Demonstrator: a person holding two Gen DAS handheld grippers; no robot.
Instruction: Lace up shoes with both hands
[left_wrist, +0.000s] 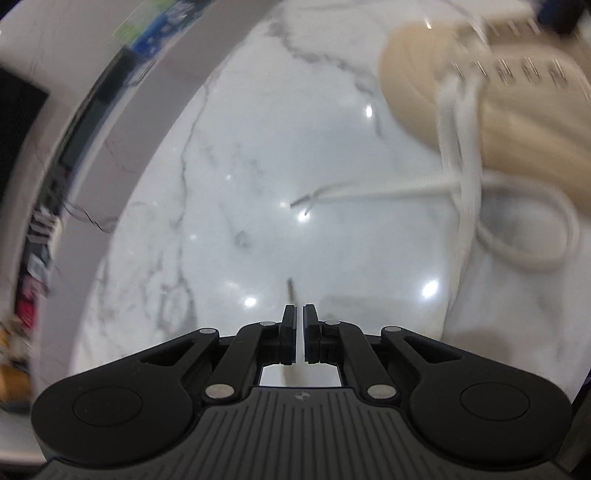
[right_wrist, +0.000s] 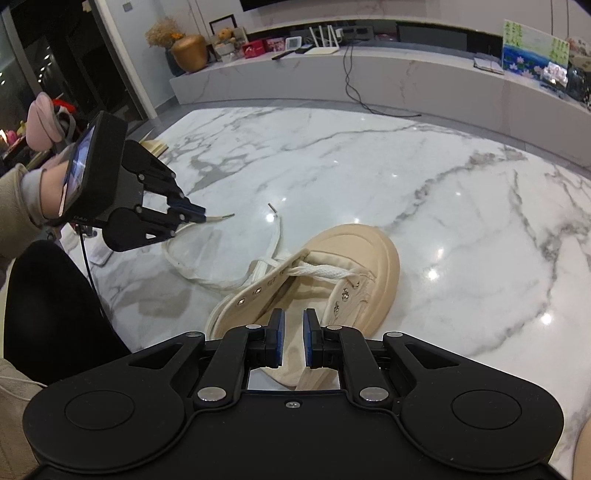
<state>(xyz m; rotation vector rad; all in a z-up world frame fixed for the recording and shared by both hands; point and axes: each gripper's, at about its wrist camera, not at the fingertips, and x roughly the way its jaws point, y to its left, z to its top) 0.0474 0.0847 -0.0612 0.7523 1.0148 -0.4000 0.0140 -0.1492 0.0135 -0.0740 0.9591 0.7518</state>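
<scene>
A beige canvas shoe (right_wrist: 369, 254) lies on white marble, toe pointing away, with a white lace (right_wrist: 321, 272) crossed through its front eyelets. In the right wrist view my left gripper (right_wrist: 201, 216) is shut on one lace end, whose tip sticks out past the fingers. The other lace end (right_wrist: 275, 221) lies loose on the marble. My right gripper (right_wrist: 293, 314) hovers over the shoe's tongue, jaws a narrow gap apart with nothing seen pinched. In the blurred left wrist view my left gripper (left_wrist: 300, 308) has the thin lace tip (left_wrist: 290, 290) poking out, with the shoe (left_wrist: 413, 92) at upper right.
The marble surface (right_wrist: 461, 177) spreads wide to the right and ahead. A low marble ledge (right_wrist: 369, 74) at the back carries a gold vase (right_wrist: 189, 51), a router and pictures, and a black cable (right_wrist: 354, 92) trails from it. A person's dark knee (right_wrist: 51, 306) is at left.
</scene>
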